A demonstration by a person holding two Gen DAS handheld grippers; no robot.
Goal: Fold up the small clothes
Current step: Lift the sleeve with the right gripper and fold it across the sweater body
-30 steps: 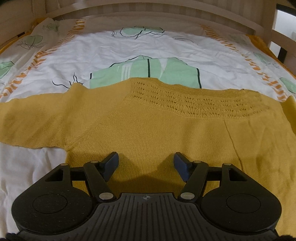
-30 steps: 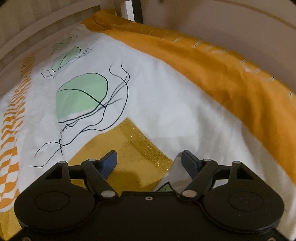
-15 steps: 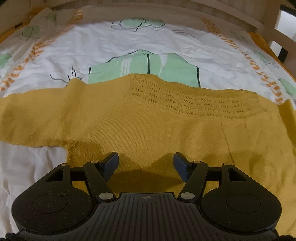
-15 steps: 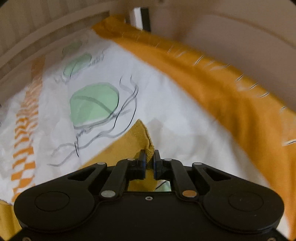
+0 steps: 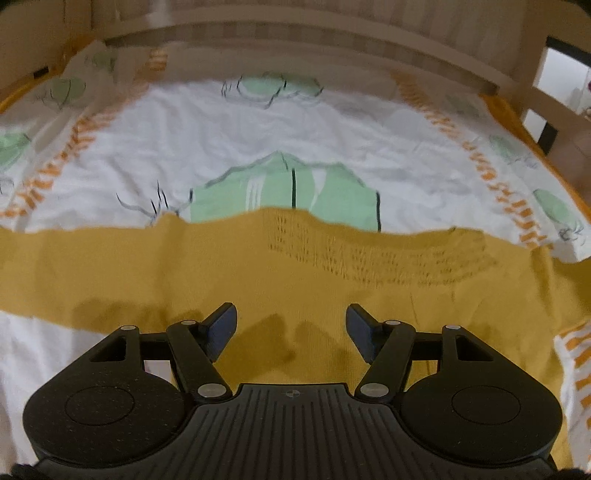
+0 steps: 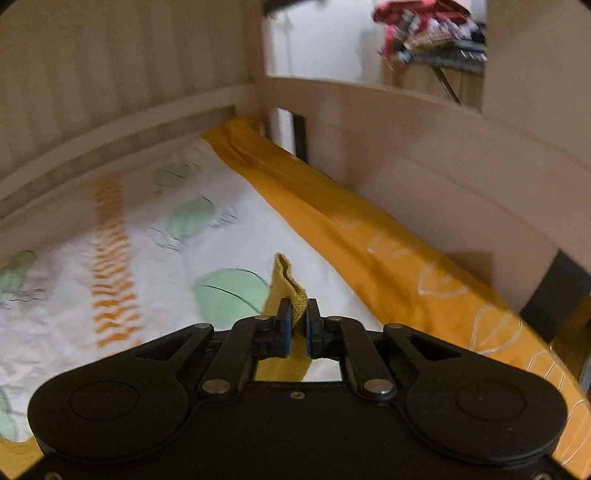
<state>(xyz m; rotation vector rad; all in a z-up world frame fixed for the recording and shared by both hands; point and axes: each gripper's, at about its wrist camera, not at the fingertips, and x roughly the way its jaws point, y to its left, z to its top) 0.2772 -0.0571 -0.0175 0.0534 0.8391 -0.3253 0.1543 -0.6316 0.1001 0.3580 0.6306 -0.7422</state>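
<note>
A mustard yellow knit sweater (image 5: 295, 266) lies spread flat on the bed, its lace-patterned neckline facing away, one sleeve stretching out to the left. My left gripper (image 5: 291, 328) is open and hovers just above the sweater's body, touching nothing. My right gripper (image 6: 295, 325) is shut on the ribbed cuff of the sweater's sleeve (image 6: 286, 284), which it holds lifted off the sheet; the rest of the sleeve hangs hidden below the gripper.
The bed has a white sheet (image 5: 295, 129) printed with green leaves and orange stripes. A wooden bed frame (image 5: 314, 29) rings it. An orange blanket edge (image 6: 369, 236) runs along the right rail (image 6: 406, 110). Clothes lie on a board (image 6: 424, 29) beyond the bed.
My right gripper closed on the sleeve cuff and lifted it up off the sheet. My left gripper pulled back slightly over the sweater, still open.
</note>
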